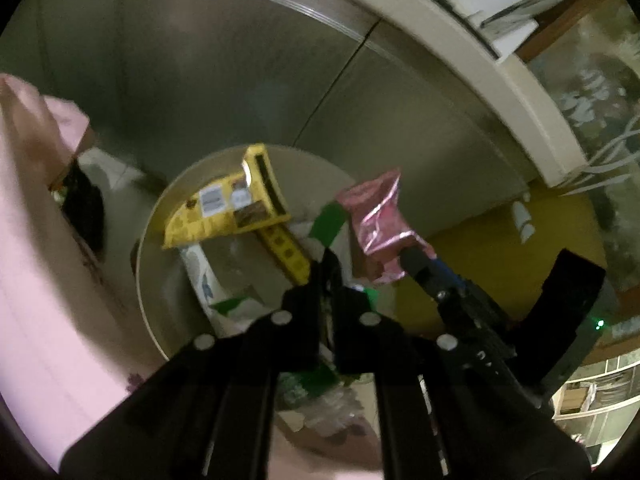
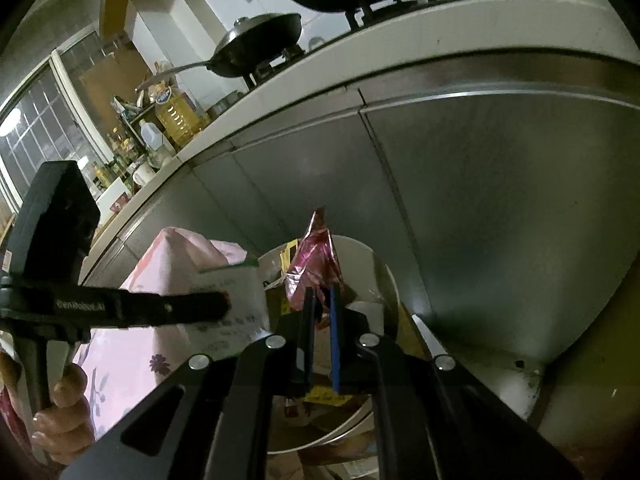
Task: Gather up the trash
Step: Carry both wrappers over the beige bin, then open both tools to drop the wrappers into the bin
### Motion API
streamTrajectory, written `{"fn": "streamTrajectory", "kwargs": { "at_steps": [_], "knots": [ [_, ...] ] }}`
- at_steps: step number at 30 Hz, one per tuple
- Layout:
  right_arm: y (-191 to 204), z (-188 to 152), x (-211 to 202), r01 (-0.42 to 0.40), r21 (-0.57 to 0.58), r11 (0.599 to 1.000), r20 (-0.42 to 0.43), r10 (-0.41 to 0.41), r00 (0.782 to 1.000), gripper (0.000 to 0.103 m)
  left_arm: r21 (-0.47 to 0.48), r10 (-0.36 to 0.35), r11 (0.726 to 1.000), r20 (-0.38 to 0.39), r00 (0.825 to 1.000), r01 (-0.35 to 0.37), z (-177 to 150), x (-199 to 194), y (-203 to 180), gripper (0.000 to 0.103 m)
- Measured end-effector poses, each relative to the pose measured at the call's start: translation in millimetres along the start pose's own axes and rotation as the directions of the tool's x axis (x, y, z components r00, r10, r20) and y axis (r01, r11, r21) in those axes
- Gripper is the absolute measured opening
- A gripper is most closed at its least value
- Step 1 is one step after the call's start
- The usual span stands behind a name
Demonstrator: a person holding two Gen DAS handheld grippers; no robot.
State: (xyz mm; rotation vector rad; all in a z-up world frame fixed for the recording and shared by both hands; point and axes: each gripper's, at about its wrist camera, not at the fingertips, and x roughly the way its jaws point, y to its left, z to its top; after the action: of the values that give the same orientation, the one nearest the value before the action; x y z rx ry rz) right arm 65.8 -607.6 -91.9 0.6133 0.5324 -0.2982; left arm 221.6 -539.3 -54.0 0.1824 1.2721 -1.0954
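A round pale trash bin holds a yellow carton and other wrappers. My left gripper hangs over the bin, its fingers nearly together on a green-and-white wrapper. In the right wrist view that wrapper sticks out flat from the left gripper. My right gripper is shut on a crumpled pink foil wrapper above the bin's rim. From the left wrist view the right gripper comes in from the right, with the pink wrapper over the bin's right edge.
Stainless cabinet doors stand right behind the bin. A pink flowered bag leans at the bin's left. Above, a counter carries two pans and bottles. A person's hand grips the left gripper's handle. Yellow floor lies to the right.
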Motion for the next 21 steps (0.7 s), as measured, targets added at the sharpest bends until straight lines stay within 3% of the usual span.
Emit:
{"fn": "streamTrajectory", "kwargs": {
  "at_steps": [2,3,5,15,18,21],
  "knots": [
    [-1.2,-0.6,9.3,0.003,0.001,1.000,-0.027,-0.003,1.000,0.015,-0.017,0.017,1.000,-0.007,1.000,-0.017,0.0,3.6,3.4,0.032],
    [-2.2,-0.5,13.6,0.000,0.009,1.000,-0.037,0.001,0.999,0.022,-0.022,0.022,1.000,0.001,1.000,-0.022,0.3,3.2,4.3,0.036],
    [-3.2,-0.6,16.8,-0.008,0.029,1.000,-0.038,0.009,0.999,0.061,-0.028,0.021,0.999,0.023,1.000,-0.020,-1.1,-2.8,7.1,0.046],
    [-2.5,-4.3,-24.0,-0.053,0.112,0.992,0.081,0.044,0.996,0.062,0.012,0.004,1.000,0.141,0.990,-0.005,-22.8,-60.4,6.3,0.049],
    [1.9,-12.8,-38.4,-0.080,0.158,0.984,0.094,0.066,0.993,0.062,0.038,0.049,0.998,0.204,0.978,-0.058,-40.8,-79.8,3.1,0.050],
    [19.3,-28.6,-55.6,-0.085,0.164,0.983,0.102,0.069,0.992,0.062,0.067,0.161,0.980,0.282,0.946,-0.187,-70.9,-101.4,2.1,0.050]
  ]
}}
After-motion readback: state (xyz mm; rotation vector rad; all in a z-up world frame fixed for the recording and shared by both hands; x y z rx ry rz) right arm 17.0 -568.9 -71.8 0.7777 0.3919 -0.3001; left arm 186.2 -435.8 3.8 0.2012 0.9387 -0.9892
